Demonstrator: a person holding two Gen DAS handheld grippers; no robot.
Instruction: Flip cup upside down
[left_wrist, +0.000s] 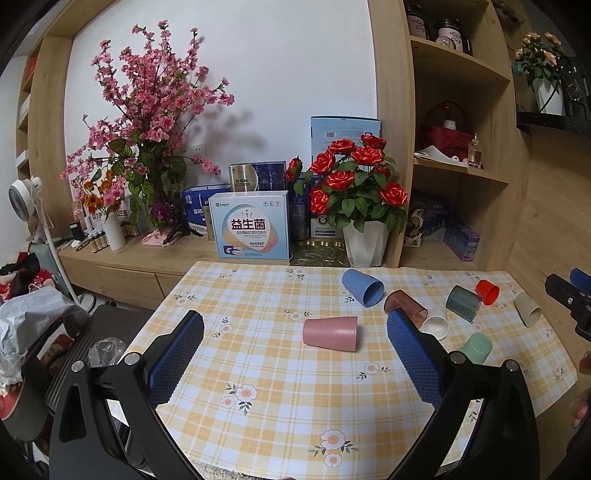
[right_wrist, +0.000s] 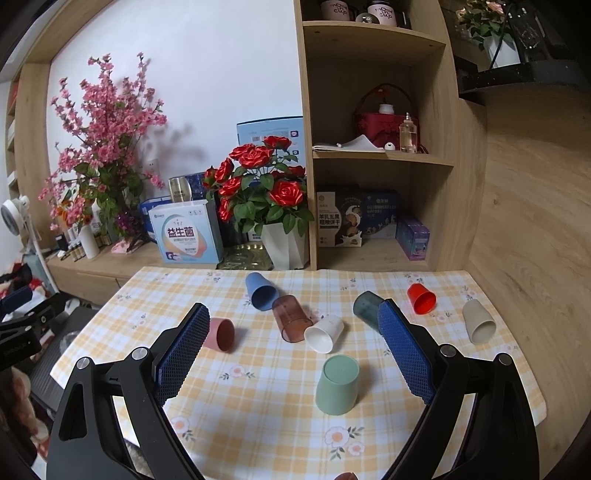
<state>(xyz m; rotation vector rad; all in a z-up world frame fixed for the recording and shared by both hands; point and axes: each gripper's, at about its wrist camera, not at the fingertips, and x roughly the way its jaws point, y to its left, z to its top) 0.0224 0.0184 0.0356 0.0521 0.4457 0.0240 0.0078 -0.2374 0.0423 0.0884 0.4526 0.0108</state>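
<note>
Several plastic cups lie on their sides on the checked tablecloth (left_wrist: 258, 350). A pink cup (left_wrist: 330, 333) lies ahead between my left gripper's fingers; it also shows in the right wrist view (right_wrist: 221, 334). My left gripper (left_wrist: 295, 326) is open and empty. A green cup (right_wrist: 338, 384) stands upside down between my right gripper's fingers. My right gripper (right_wrist: 291, 319) is open and empty. Blue (right_wrist: 261, 291), brown (right_wrist: 291, 323), white (right_wrist: 325, 333), dark teal (right_wrist: 365, 307), red (right_wrist: 421, 298) and beige (right_wrist: 478, 321) cups lie farther back.
A white pot of red roses (right_wrist: 284, 243), boxes (right_wrist: 186, 236) and a pink blossom arrangement (right_wrist: 99, 147) stand on the cabinet behind the table. Wooden shelves (right_wrist: 380, 158) rise at the back right. A fan (left_wrist: 22, 203) and clutter sit at the left.
</note>
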